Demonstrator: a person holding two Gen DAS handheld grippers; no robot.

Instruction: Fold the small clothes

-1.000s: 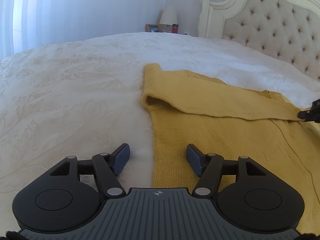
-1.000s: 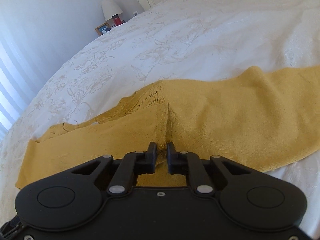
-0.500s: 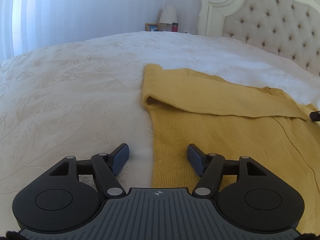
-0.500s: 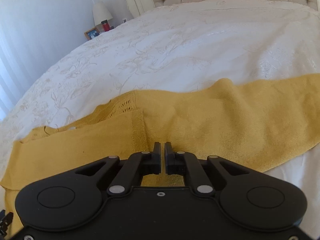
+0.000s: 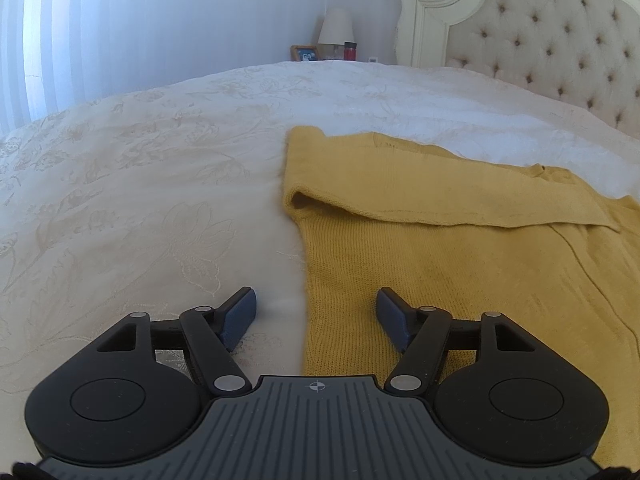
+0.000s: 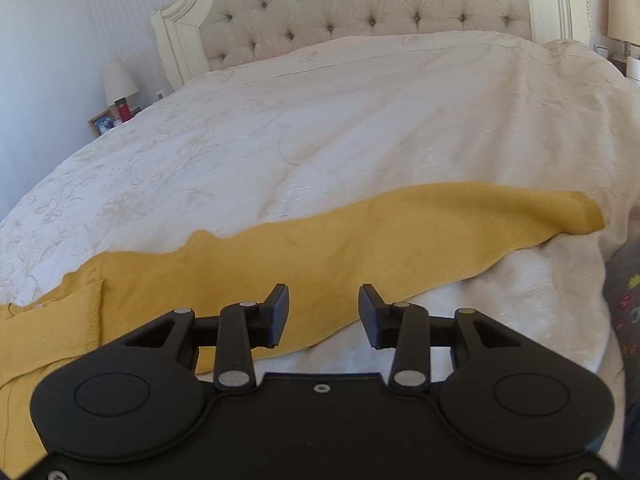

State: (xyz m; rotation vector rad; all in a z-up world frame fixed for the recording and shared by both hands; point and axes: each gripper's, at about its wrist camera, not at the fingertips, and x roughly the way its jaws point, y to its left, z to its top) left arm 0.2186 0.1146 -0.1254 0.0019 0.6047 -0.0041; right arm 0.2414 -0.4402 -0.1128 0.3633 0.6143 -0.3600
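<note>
A mustard yellow knit sweater (image 5: 460, 264) lies flat on the white bedspread (image 5: 140, 200), one sleeve folded across its chest. My left gripper (image 5: 316, 316) is open and empty, its jaws straddling the sweater's left side edge near the hem. In the right wrist view the other sleeve (image 6: 400, 232) stretches out to the right, its cuff near the bed's edge. My right gripper (image 6: 323, 314) is open and empty, just above that sleeve's lower edge.
A tufted cream headboard (image 6: 380, 8) stands at the far end. A nightstand with a lamp (image 5: 336, 32), photo frame and red cup sits beside it. The bed's right edge drops to a dark patterned rug (image 6: 624, 292).
My right gripper let go of the folded sleeve, opened, and swung right toward the outstretched sleeve. My left gripper stayed open in place.
</note>
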